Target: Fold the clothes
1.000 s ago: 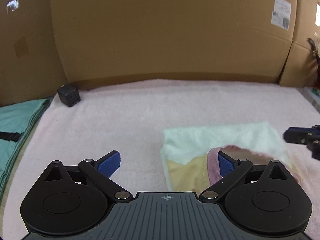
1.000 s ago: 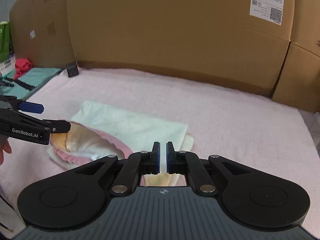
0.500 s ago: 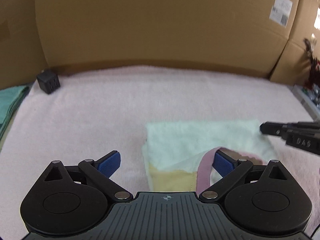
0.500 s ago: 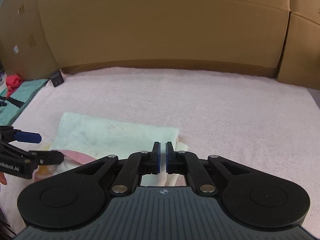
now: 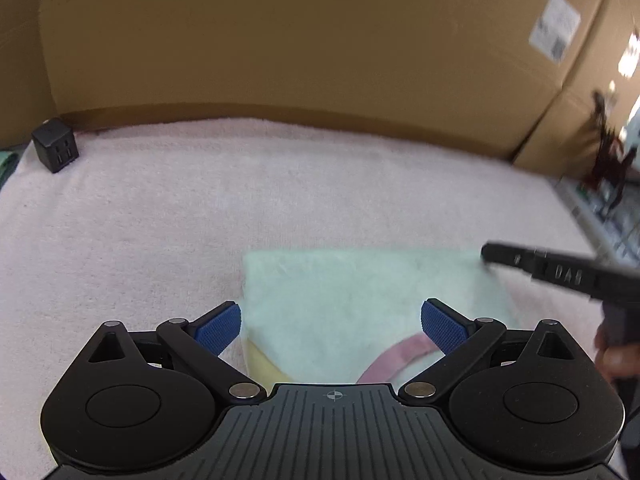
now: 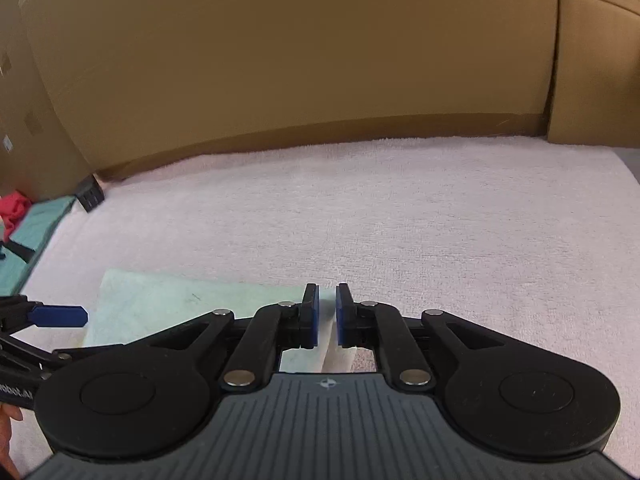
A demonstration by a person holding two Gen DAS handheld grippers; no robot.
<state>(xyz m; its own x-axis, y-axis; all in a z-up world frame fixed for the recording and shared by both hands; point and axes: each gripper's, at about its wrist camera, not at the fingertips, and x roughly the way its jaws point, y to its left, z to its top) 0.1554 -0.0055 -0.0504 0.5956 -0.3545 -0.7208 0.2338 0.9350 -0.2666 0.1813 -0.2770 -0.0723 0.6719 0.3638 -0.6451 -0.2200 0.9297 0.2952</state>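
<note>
Left gripper (image 5: 331, 322) fingers (image 5: 218, 326) spread wide, holding nothing, straddling near-left corner of cloth (image 5: 360, 300). Right gripper (image 6: 327, 316) jaws have just been opening, now a narrow gap; pale cloth edge shows in gap, pads not visibly pressing it. Cloth folded to flat rectangle, white face up, yellow layer and pink band peeking at near edge, lying on pink towel (image 5: 160, 220). Black cube (image 5: 55, 145) at towel's far-left corner. Cardboard (image 6: 300, 60) wall behind.
</note>
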